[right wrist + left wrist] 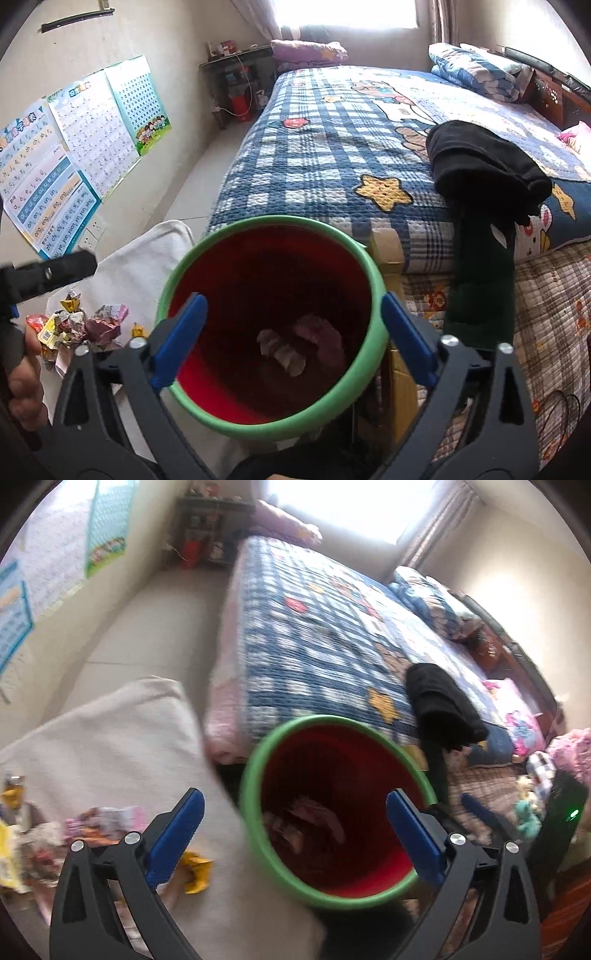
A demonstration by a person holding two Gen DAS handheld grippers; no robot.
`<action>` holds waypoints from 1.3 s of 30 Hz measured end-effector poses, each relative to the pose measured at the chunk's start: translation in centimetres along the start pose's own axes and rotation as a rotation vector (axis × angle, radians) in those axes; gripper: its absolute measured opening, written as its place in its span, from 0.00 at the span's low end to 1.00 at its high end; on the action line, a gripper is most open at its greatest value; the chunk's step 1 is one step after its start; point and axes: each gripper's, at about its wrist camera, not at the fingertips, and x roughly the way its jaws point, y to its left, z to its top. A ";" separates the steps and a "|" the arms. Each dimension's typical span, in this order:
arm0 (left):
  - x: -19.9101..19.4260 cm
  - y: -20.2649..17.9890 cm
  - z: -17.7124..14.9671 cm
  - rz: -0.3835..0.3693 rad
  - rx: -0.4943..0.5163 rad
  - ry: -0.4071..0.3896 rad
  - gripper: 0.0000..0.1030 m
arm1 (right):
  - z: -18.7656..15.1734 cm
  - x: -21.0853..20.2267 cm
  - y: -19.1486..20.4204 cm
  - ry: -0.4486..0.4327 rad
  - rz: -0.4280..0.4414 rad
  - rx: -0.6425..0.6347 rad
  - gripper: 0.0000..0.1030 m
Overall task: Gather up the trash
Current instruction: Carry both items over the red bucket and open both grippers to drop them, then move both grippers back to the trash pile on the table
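Left wrist view: the left gripper (295, 819) hangs with its blue-padded fingers (177, 834) spread wide apart and nothing between them, above the near edge of a red bin with a green rim (255, 775). Crumpled wrappers (310, 823) lie at the bottom of the bin. To the left, more loose trash (103, 823) sits on a white cloth (110, 731), with a yellow wrapper (197, 875) just beside the left finger. A bed with a blue checked quilt (314, 627) stands behind the bin, and a black garment (439, 709) is draped over its edge.

Right wrist view: the right gripper (291, 336) is also spread wide and empty, poised over the mouth of the same bin (373, 280), where the wrappers (295, 343) show on the bottom. A pile of foil wrappers (88, 321) rests on the white cloth (155, 254) left of the bin. Posters (81, 147) hang on the wall.
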 end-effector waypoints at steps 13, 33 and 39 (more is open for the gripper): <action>-9.7 8.9 -5.7 0.213 -0.109 -0.105 0.92 | -1.2 -3.5 10.0 -0.067 0.127 -0.098 0.95; -19.2 24.6 -15.1 0.346 -0.292 -0.102 0.92 | -8.7 0.2 20.9 0.061 0.170 -0.229 0.85; -18.7 27.3 -15.3 0.348 -0.302 -0.094 0.92 | -9.4 3.6 20.9 0.134 0.137 -0.252 0.77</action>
